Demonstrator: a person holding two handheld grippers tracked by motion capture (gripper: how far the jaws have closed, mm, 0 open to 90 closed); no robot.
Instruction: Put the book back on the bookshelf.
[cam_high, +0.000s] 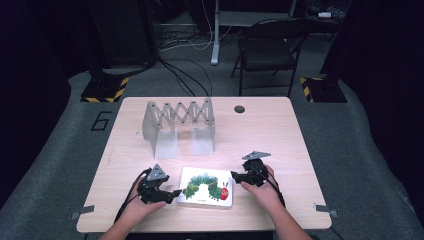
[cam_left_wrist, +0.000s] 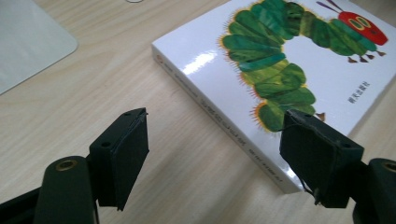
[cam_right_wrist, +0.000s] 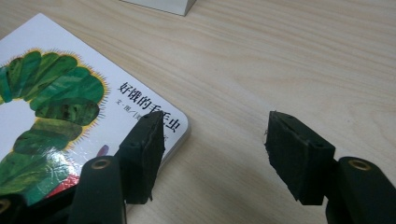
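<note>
One picture book (cam_high: 206, 186), flat, rectangular and glossy white, lies cover-up near the front edge of the tabletop (cam_high: 280, 135), roughly midway between its left and right edges; the cover bears a green segmented caterpillar with a red head, and the thick spine shows a line of small print. One expanding rack (cam_high: 178, 125) of pale grey, matt material stands toward the rear left of the tabletop: a scissor lattice across the top with flat rounded panels hanging beneath. The tabletop is light wood-grain laminate with one round dark hole (cam_high: 239, 109) near its rear edge. Two hand-held grippers are present. The left gripper (cam_high: 175, 193) sits just beside the book's left edge; its jaws stand apart with nothing between the black, rough-faced pads, one of them over the book's near corner in the left gripper view. The right gripper (cam_high: 233, 176) sits at the book's right corner; its jaws are parted and hold nothing, one pad overlapping the cover's corner.
</note>
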